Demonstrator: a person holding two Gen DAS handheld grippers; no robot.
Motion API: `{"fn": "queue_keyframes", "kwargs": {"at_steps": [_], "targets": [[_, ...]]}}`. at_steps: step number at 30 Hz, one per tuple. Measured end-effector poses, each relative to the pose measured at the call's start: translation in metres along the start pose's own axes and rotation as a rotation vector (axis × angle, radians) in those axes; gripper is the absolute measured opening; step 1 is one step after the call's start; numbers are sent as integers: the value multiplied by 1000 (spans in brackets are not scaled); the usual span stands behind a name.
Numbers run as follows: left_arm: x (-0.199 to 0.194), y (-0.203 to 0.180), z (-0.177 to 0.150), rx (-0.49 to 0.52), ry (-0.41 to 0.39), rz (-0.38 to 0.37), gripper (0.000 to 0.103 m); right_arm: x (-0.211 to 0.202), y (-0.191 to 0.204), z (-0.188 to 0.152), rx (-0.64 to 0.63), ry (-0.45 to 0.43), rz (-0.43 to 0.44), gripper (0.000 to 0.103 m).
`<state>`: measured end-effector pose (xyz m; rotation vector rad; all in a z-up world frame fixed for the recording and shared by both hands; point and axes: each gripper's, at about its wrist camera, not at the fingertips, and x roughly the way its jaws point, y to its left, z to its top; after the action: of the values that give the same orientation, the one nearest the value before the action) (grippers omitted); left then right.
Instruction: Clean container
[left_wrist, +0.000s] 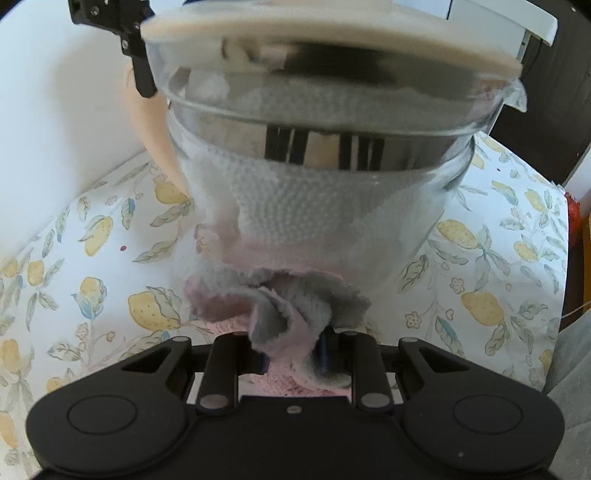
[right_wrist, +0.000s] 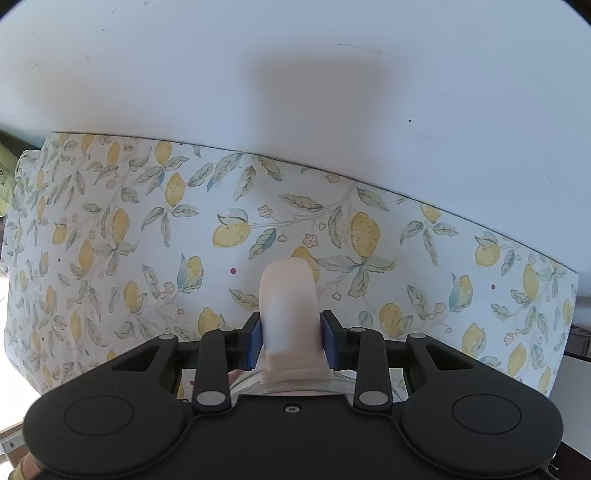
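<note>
1. Container (left_wrist: 332, 122), clear glass with a cream rim, held off the table and filling the upper centre of the left wrist view, from about 10 o'clock round to 2 o'clock; blurred at the rim.
2. Cloth (left_wrist: 288, 325), pink and grey, bunched at the centre and pressed against the glass at its near side, with a white knitted stretch showing through the wall above it.
3. Left gripper (left_wrist: 291, 350), at 6 o'clock in its own view, jaws drawn narrow and clamped on the bunched cloth, fabric spilling out on both sides of the blue pads.
4. Cream handle (right_wrist: 289, 314) of the container, tongue-shaped, at centre of the right wrist view and jutting toward 12 o'clock, its base flaring over a curve of clear glass at 6 o'clock.
5. Right gripper (right_wrist: 291, 339), pointed down at the table, blue pads (right_wrist: 255, 343) pinched against either side of the cream handle; seen also in the left wrist view as black hardware at 11 o'clock beside the rim.
6. Lemon-print tablecloth (right_wrist: 147, 240) spread beneath, running from 9 o'clock to 3 o'clock in the right wrist view.
7. White wall (right_wrist: 184, 74) behind it, across the top from 10 o'clock to 2 o'clock, with a soft shadow at 12 o'clock.
</note>
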<state>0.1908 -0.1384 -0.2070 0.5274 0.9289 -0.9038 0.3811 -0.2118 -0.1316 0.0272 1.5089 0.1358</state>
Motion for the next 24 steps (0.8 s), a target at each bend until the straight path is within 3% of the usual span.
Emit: {"fn": "queue_keyframes", "kwargs": {"at_steps": [16,24], "targets": [[-61,-20,40,170,-58,41,22,-5,-45,-21,101,-20,87,37],[-60,-31,52,230,-34,47,22,-7,-69,-31,149,-27,125,37]]}}
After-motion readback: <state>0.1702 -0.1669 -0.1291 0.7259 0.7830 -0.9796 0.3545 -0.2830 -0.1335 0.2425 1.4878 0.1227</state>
